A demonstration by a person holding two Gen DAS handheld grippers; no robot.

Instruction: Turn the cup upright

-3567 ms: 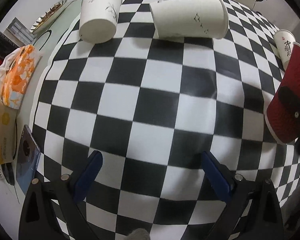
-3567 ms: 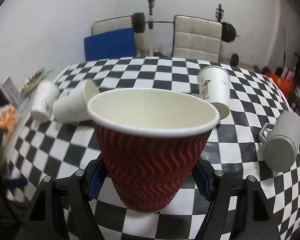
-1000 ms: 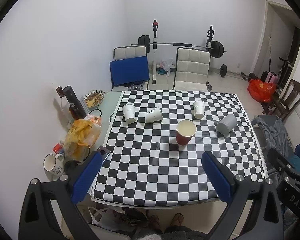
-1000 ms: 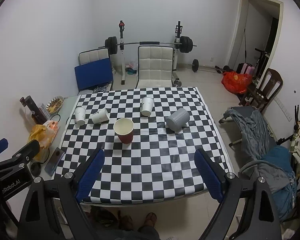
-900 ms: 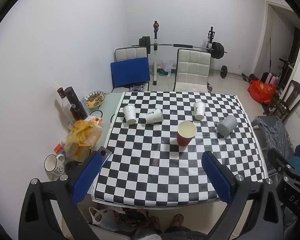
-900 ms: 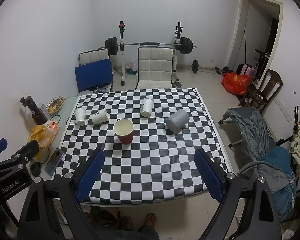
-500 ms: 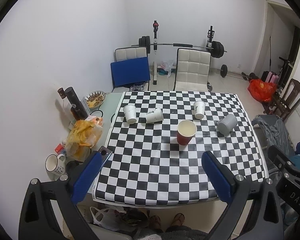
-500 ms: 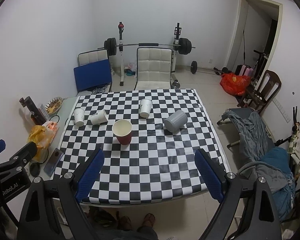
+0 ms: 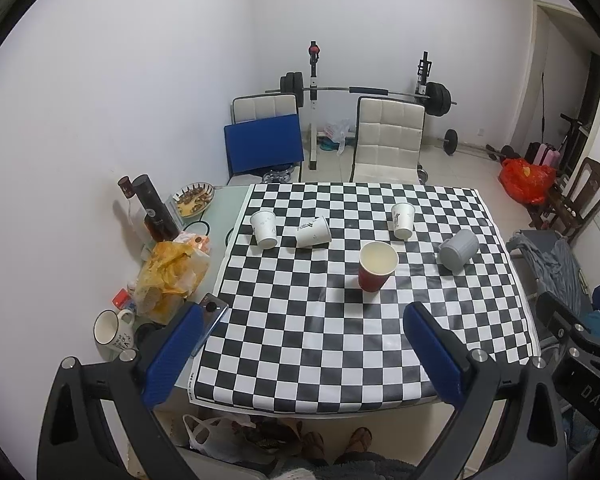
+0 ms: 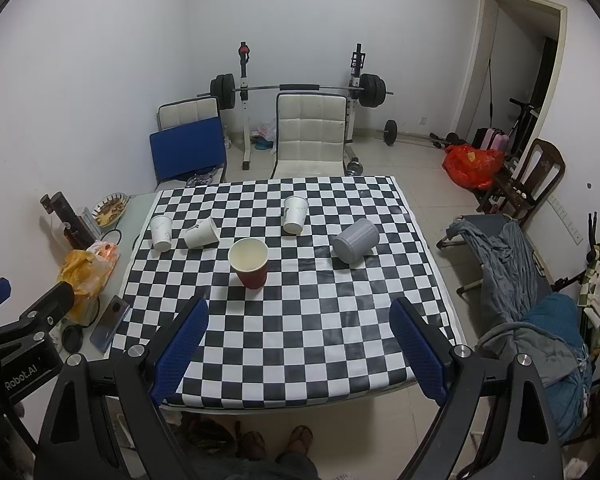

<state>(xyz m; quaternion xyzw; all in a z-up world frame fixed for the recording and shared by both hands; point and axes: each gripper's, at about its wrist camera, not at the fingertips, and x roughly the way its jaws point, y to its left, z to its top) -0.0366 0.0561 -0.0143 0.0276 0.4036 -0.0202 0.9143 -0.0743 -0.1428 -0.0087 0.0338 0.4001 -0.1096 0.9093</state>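
Note:
A red ribbed paper cup (image 9: 377, 266) stands upright, mouth up, near the middle of the checkered table (image 9: 340, 352); it also shows in the right wrist view (image 10: 249, 263). My left gripper (image 9: 302, 346) is open and empty, held high above the table's near edge. My right gripper (image 10: 300, 340) is open and empty, likewise high and back from the table. Both are far from the cup.
Two white paper cups stand upside down (image 9: 263, 229) (image 9: 402, 220), a third lies on its side (image 9: 313, 231), and a grey mug (image 9: 458, 249) lies on its side. A bottle, snack bag, phone and mug sit on the left side table. Chairs and a barbell rack stand behind.
Since 3.6 s ago my right gripper let go of the red cup and both grippers pulled far up and back. Over the last second the views have barely shifted.

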